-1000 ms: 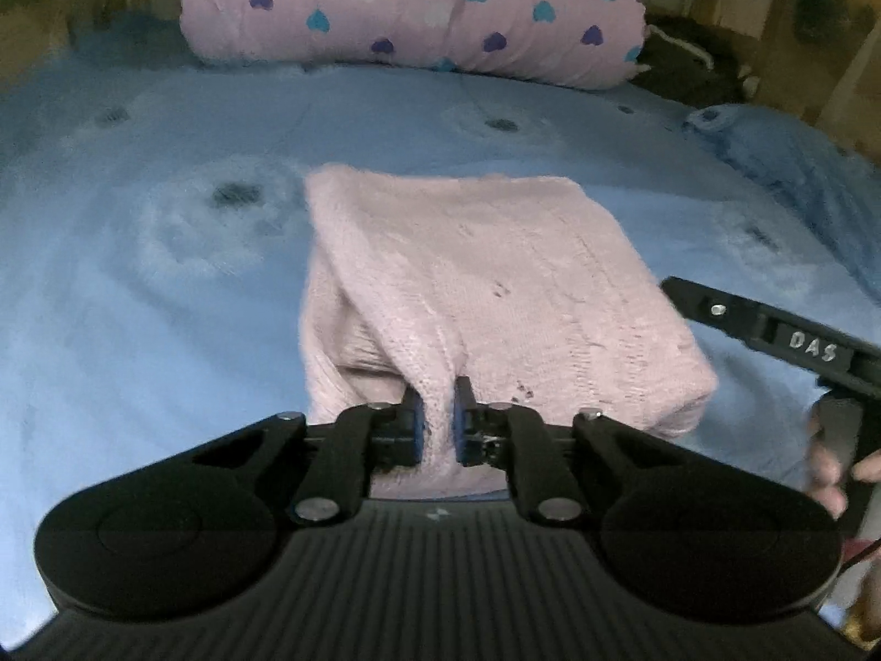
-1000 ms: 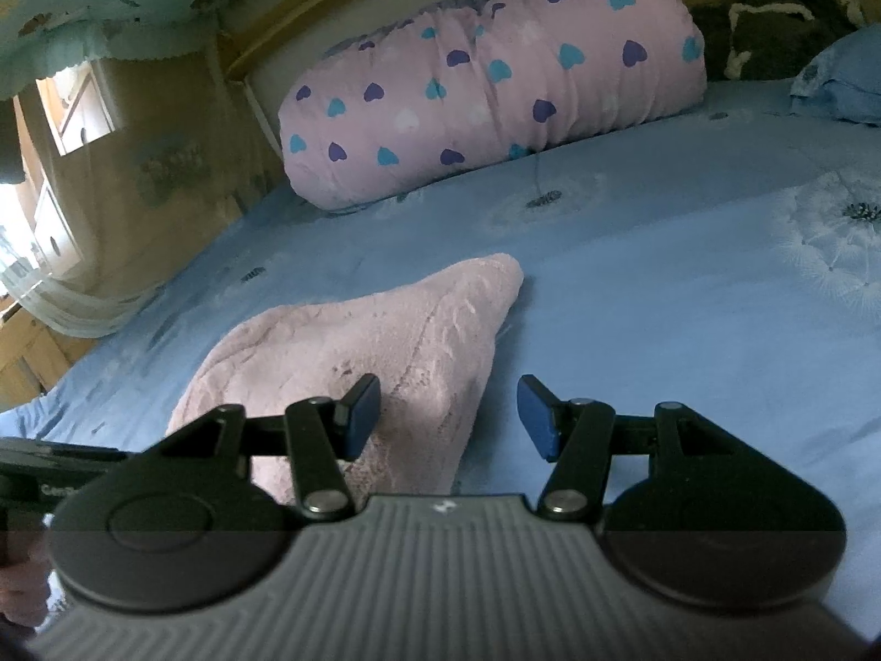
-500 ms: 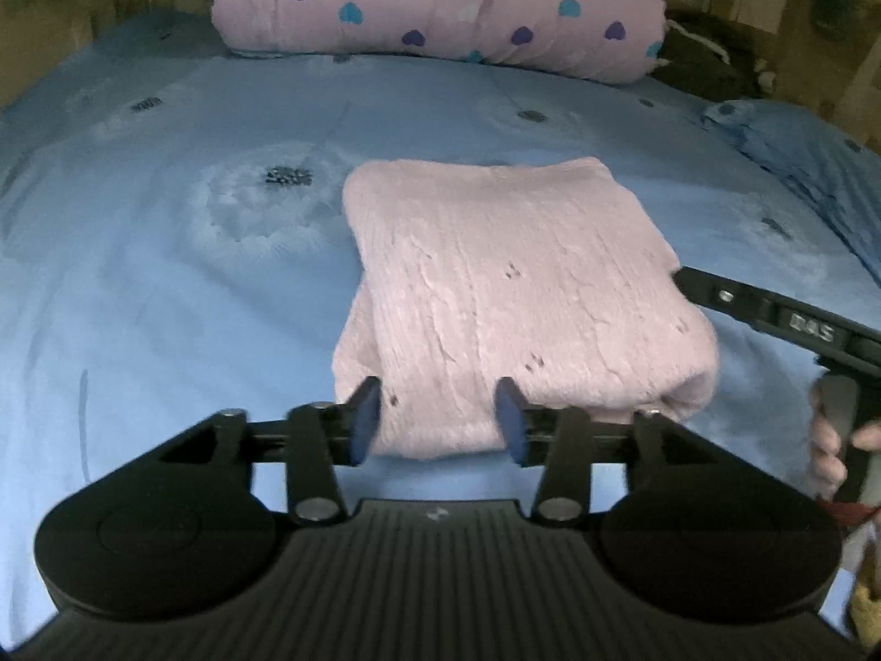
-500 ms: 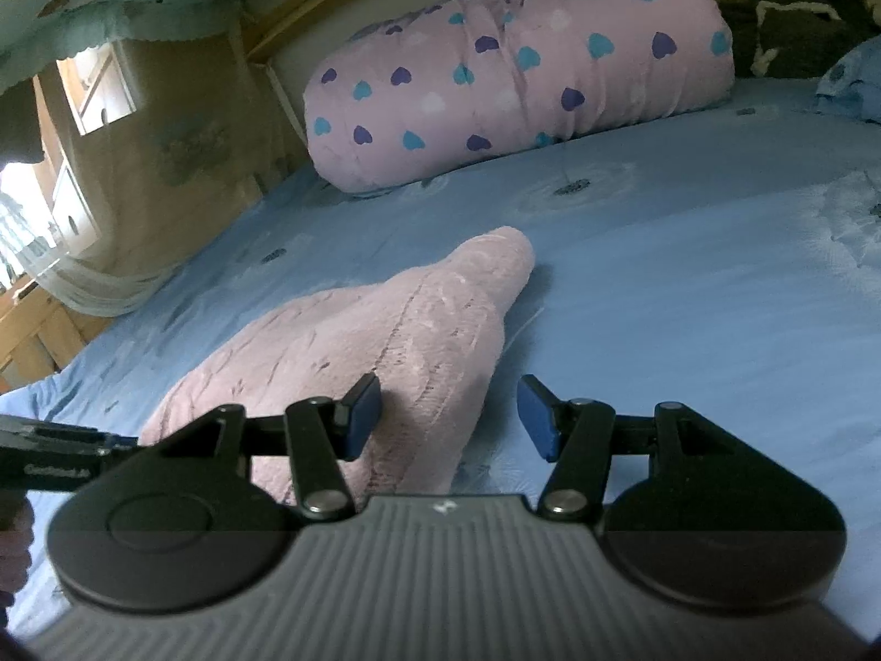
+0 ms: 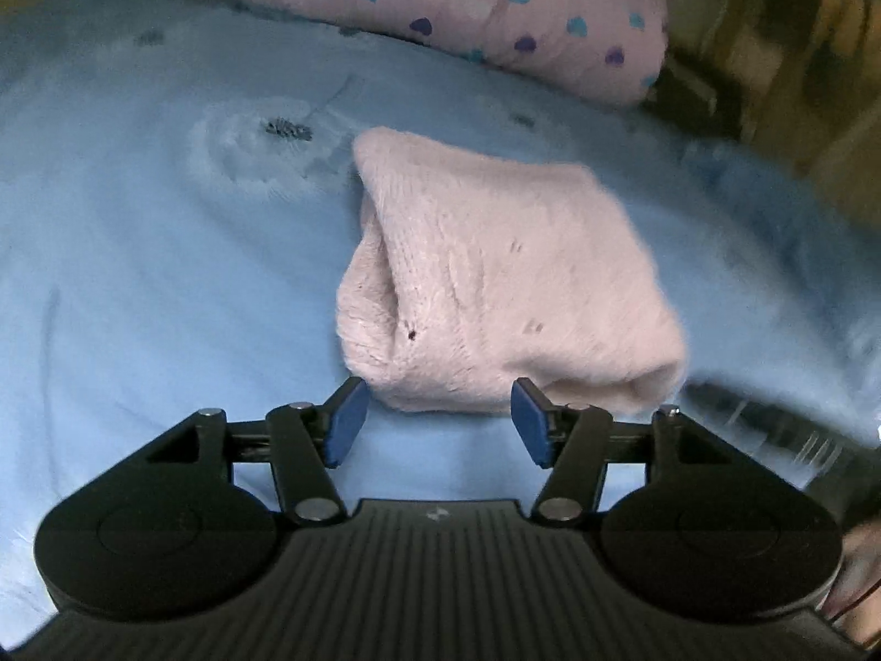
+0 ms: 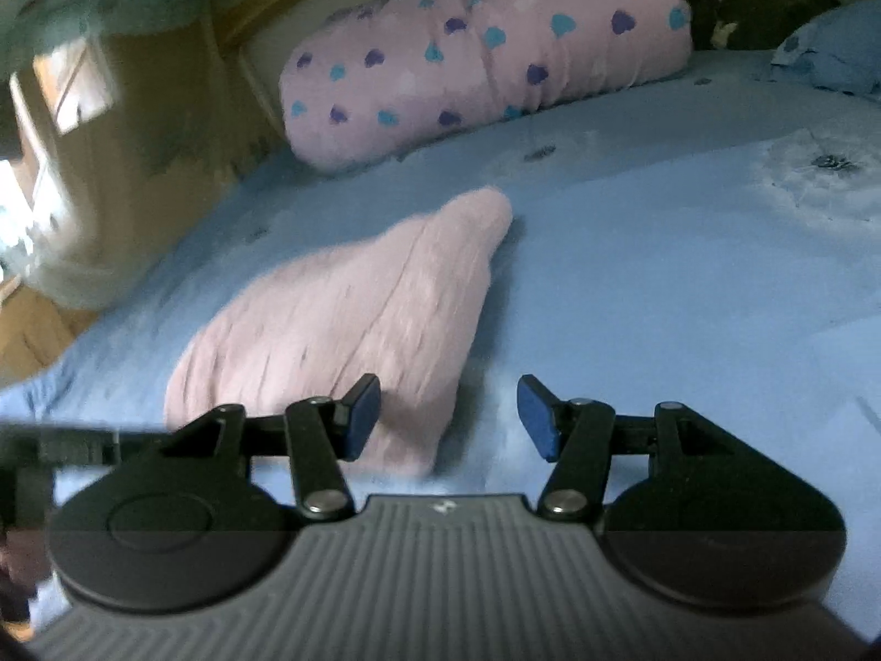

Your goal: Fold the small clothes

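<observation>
So your folded pale pink fuzzy knit garment is lying flat on the light blue bedsheet with the faint dandelion print, roughly mid-bed, folded into a chunky squarish bundle with the layered edge showing on its left side in the left wrist view. From the right wrist view the same pink knit looks like a wedge tapering to a point toward the head of the bed.

Your left gripper sits just in front of the bundle's near edge, and its jaws have just been opening. They now stand wide, blue pads on either side of the near edge with nothing pinched between them, so the garment is loose on the bed.

Your right gripper is also wide apart and holding nothing. Its left pad overlaps the knit's near corner in the picture, the right one is over bare sheet; can't tell if the pad actually touches the fabric.

Further out, a big pink pillow with blue and purple hearts lies across the head of the bed, and a blue pillow sits at the far right corner. Both views are a bit blurred.
</observation>
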`<state>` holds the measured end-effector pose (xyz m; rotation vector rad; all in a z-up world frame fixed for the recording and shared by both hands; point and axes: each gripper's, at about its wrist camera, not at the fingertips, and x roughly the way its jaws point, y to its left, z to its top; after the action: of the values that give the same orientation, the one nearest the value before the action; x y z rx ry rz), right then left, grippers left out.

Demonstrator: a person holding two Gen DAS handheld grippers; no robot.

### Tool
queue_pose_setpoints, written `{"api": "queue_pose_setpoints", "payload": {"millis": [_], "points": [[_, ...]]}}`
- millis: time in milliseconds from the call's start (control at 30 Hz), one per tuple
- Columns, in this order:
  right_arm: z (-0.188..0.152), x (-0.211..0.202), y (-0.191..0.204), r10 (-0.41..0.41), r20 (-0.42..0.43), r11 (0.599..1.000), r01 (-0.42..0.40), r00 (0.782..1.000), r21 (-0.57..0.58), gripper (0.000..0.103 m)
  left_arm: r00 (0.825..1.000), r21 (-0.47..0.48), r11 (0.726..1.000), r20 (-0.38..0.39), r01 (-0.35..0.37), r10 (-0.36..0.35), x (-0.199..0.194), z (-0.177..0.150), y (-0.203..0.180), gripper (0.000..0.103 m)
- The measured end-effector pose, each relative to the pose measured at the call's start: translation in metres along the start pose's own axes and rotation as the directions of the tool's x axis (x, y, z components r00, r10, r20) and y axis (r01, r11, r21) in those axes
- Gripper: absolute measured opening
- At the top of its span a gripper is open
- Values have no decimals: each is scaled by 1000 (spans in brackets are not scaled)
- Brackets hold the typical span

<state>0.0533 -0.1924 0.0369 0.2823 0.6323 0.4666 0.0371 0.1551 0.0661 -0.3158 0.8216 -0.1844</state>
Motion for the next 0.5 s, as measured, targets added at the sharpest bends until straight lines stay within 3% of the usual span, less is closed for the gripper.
{"api": "queue_pose_setpoints", "payload": {"millis": [67,267,300,333,367,400,433,500], "points": [[-6,-4,8,-11,-31,999,10,999,-41,58,999,-58,998,17,32,-31,0,1,8,66],[-13,14,47,-95,-37,968,83,995,-237,56,1000,-151,988,4,19,-19,16,7,17,69],[-14,19,50,-109,-32,961,97,994,-260,56,999,-177,983,5,39,-39,17,8,18,63],[-15,26,54,-129,-29,955,116,991,-274,56,998,-199,978,5,63,-64,18,8,19,38],[-13,31,54,-139,-34,956,126,990,-267,55,998,-203,978,5,56,-56,18,10,18,30],[-11,35,53,-142,-42,962,128,989,-243,48,999,-197,979,17,51,-49,14,12,18,28],[-9,36,52,-133,-42,971,122,990,-208,31,998,-185,981,43,58,-50,9,14,17,26],[-2,29,54,-149,-18,971,143,989,-190,20,997,-152,988,72,38,-27,-2,17,17,25]]}}
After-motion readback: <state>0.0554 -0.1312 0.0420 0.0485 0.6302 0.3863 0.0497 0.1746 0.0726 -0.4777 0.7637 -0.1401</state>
